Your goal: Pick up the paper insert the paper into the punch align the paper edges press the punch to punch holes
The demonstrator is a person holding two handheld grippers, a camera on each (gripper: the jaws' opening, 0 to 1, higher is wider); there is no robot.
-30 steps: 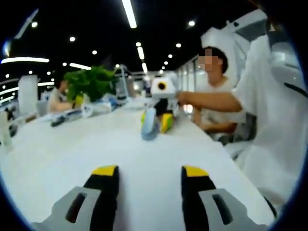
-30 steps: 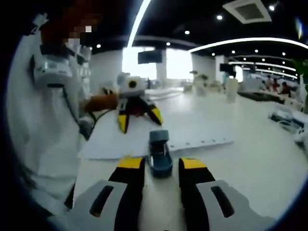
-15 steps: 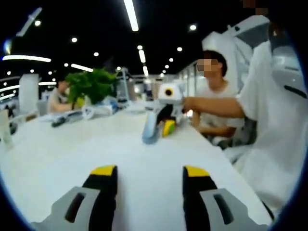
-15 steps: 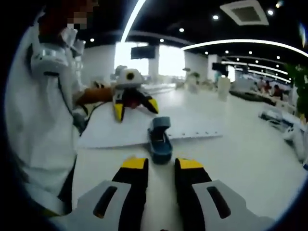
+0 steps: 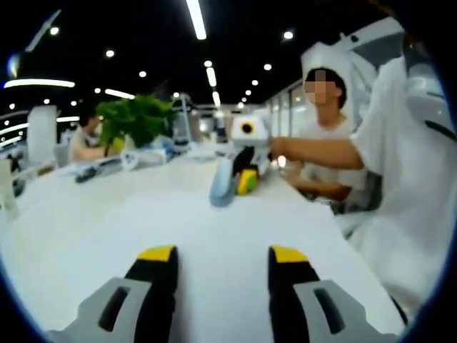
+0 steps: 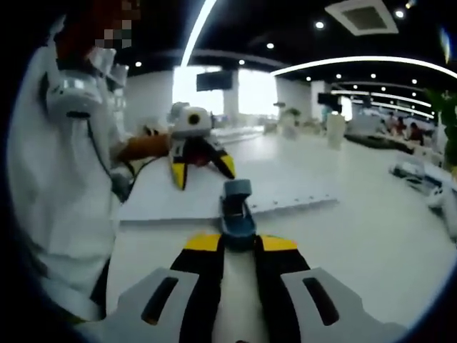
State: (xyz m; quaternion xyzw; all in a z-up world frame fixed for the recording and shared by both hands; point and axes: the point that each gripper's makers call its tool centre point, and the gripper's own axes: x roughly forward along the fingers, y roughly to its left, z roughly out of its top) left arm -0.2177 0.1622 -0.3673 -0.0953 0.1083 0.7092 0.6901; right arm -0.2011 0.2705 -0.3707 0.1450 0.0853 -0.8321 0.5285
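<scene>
On a long white desk [image 6: 371, 236] in an open-plan office, we work a blue hole punch [image 6: 237, 209] with two tools. In the right gripper view, our right hand-held gripper [image 6: 241, 244] has its yellow-tipped jaws drawn in on either side of the punch's near end; we cannot tell whether they touch it. The sheet of white paper [image 6: 182, 201] lies flat on the desk beyond the punch, its near edge running into the punch's slot, and a row of small holes shows along that edge to the right of the punch. Our left hand-held gripper [image 6: 203, 167] stands on the far-left part of the sheet, jaws spread, tips down on or just above the paper, well apart from the punch.

In the left gripper view, the left hand-held gripper [image 5: 222, 254] is spread wide over the paper [image 5: 214, 229], pinching nothing. Beyond it the punch [image 5: 222, 183] stands at the sheet's far edge, with the right hand-held gripper [image 5: 246, 179] just beside it. A leafy green plant [image 5: 136, 121] sits on the desk far to the left of the punch, and a seated person [image 5: 325, 153] is behind it to the right.
</scene>
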